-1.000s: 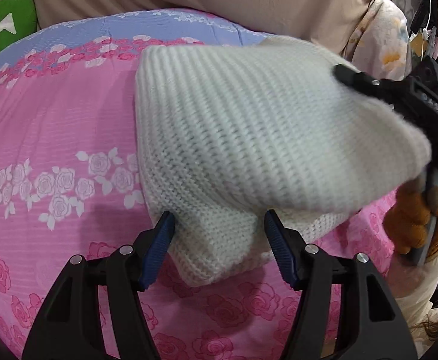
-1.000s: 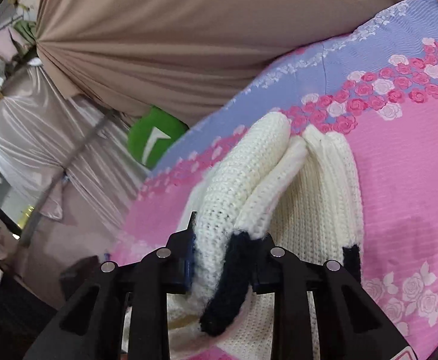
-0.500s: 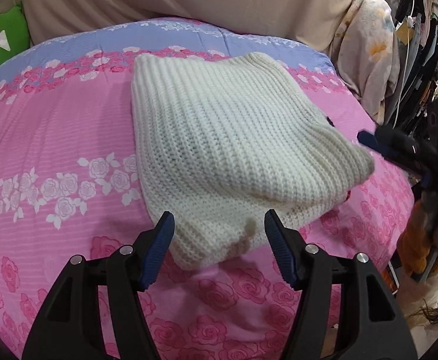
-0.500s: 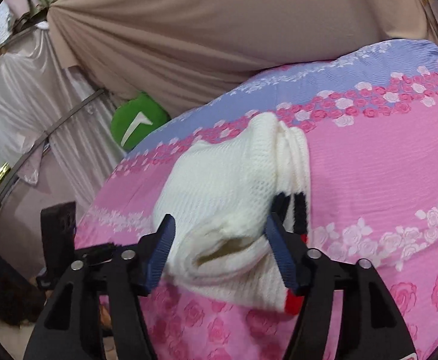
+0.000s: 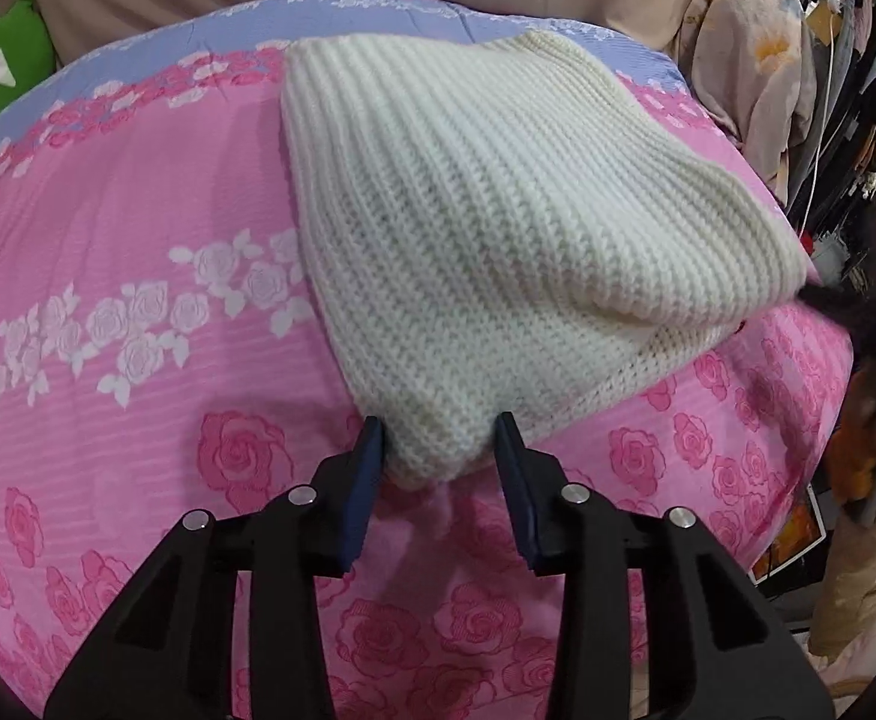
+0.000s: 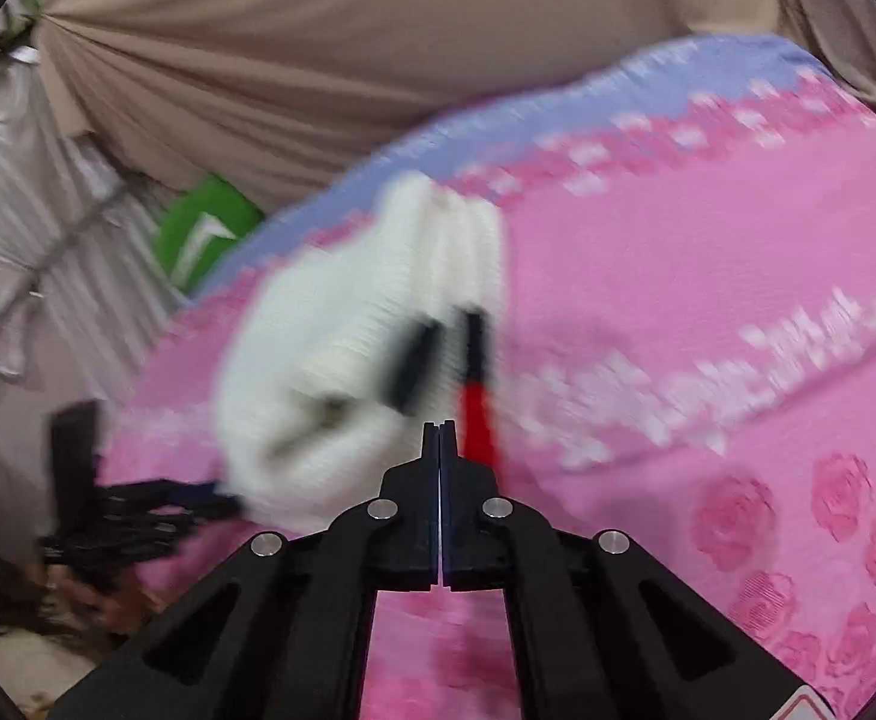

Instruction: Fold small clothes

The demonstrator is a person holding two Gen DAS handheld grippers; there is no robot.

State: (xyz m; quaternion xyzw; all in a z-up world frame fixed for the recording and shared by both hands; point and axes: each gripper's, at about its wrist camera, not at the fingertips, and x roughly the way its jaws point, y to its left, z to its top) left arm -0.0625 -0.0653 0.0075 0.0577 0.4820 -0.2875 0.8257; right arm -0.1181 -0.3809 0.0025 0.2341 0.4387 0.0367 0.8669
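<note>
The sweater lies folded into a thick bundle on the pink bed, so most of the folding looks done. My left claw straddles its near corner, fingers spread; my right claw is pressed together, holding nothing, beside the sweater's striped edge.

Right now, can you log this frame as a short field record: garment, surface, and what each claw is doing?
garment: white knit sweater, folded, with black and red trim
surface: pink rose-print bedspread, with a lilac band at its far edge
left claw: fingers either side of the sweater's near corner, a slight gap on the right side
right claw: shut, empty, just short of the sweater
image quality: right wrist view motion-blurred
</note>
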